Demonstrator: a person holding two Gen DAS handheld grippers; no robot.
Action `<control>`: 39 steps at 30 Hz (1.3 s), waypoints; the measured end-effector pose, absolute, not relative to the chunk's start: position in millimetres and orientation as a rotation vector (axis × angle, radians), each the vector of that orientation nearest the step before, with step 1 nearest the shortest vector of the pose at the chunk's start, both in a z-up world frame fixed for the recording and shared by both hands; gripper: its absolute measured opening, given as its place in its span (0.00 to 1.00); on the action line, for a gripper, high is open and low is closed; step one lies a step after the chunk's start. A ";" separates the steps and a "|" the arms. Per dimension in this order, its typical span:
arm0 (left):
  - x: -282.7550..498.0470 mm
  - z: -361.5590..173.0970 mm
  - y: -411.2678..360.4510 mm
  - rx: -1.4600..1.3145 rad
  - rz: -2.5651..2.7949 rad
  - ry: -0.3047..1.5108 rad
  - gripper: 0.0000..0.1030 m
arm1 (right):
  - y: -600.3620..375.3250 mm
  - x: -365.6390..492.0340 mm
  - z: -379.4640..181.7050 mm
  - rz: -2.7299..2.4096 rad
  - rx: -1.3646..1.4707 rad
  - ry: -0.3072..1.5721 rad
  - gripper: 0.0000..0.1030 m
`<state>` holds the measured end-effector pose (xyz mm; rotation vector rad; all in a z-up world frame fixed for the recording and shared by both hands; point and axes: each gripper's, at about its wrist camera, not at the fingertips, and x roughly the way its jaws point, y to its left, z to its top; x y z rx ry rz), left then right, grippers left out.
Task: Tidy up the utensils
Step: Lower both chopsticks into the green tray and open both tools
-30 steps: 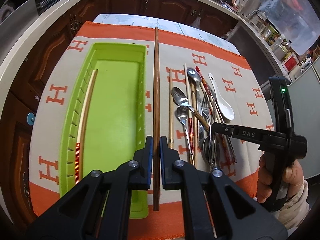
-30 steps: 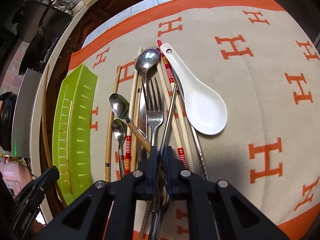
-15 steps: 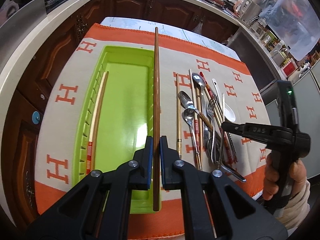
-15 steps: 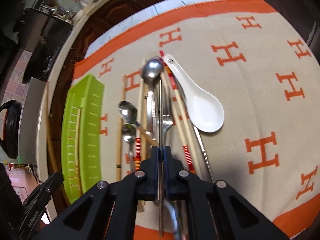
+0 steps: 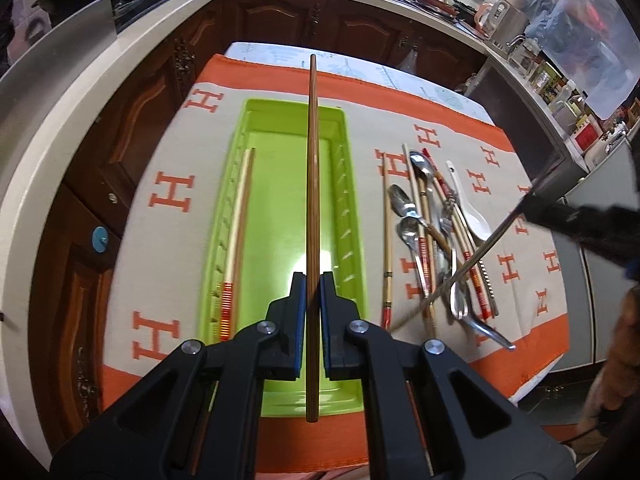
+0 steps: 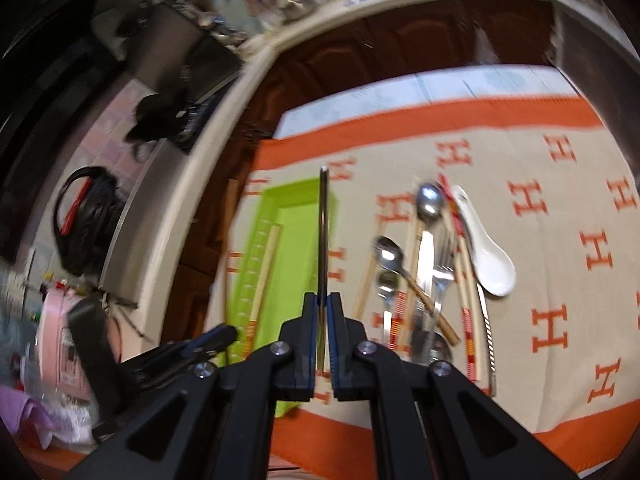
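Left gripper (image 5: 313, 280) jaws pinch a brown wooden chopstick (image 5: 313, 184), held lengthwise above the green tray (image 5: 352, 208) on the orange-bordered cloth (image 5: 172, 248). Right gripper (image 6: 323, 304) jaws pinch a metal chopstick (image 6: 323, 232), lifted clear. Remaining utensil pile (image 5: 436, 240) lies right of the tray, near the cloth's front edge.

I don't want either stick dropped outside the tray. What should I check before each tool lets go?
1. Left tool shut on brown chopstick: ok.
2. Brown chopstick lined up over green tray: ok.
3. Brown chopstick low enough to release: cannot tell.
4. Right tool shut on metal chopstick: ok.
5. Metal chopstick fully over the tray: not ok, it hangs at the tray's right edge.
6. Tray floor free beside the pale chopstick: ok.
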<state>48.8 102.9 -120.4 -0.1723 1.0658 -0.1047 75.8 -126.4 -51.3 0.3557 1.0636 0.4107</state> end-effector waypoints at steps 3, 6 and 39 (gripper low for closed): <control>47.6 -119.3 110.2 -0.161 -0.083 1.055 0.04 | -114.5 69.1 -28.1 0.438 0.315 1.011 0.04; 46.5 -117.7 116.1 -0.154 -0.070 1.044 0.04 | -104.6 63.0 -10.4 0.476 0.294 0.977 0.04; 55.8 -122.5 147.9 -0.268 -0.038 1.054 0.05 | -18.8 131.8 -86.2 0.444 0.180 1.202 0.06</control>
